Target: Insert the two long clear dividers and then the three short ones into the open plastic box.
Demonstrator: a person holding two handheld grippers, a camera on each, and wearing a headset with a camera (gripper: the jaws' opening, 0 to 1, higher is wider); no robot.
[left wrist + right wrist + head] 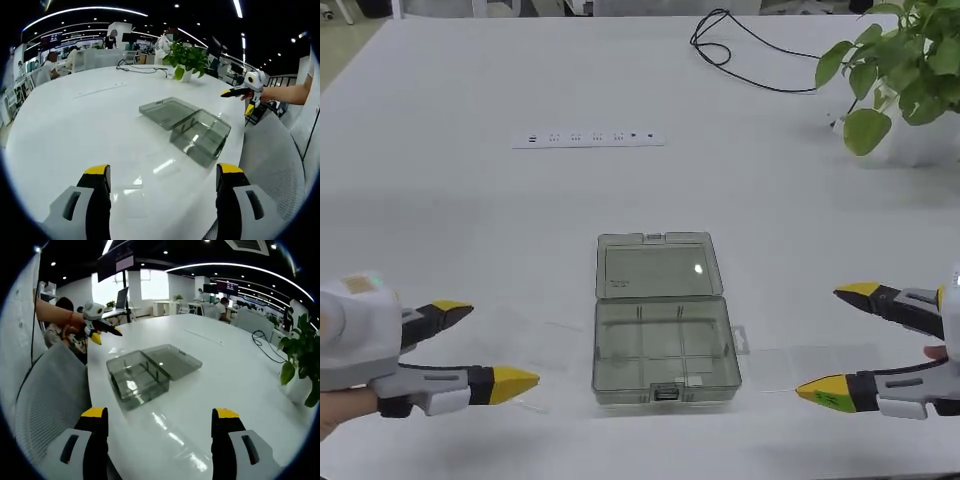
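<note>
Two grippers frame one box on the white table: the left gripper sits low on the left of the head view and the right gripper low on the right, each well apart from the box. Both have their yellow-tipped jaws spread wide with nothing between them, and each gripper's own view shows the same broad gap. One smoky, see-through plastic box rests between them near the table's front edge. It is open, its lid laid flat behind the tray. Thin lines cross inside the tray, but I cannot tell whether they are dividers or moulded ribs. Some clear strips lie flat on the table on either side of the box, and they are very faint. At least one lies to the right, another faint patch lies to the left, and one small piece is just beside the box's right wall. I cannot give an exact count. Farther back are one white power strip, one black cable looped near the far edge, and one leafy potted plant at the far right corner. One pale mark on the lid and the dark markings along the power strip are too small to read. The lower tip of the right gripper carries a green marking I cannot make out.
</note>
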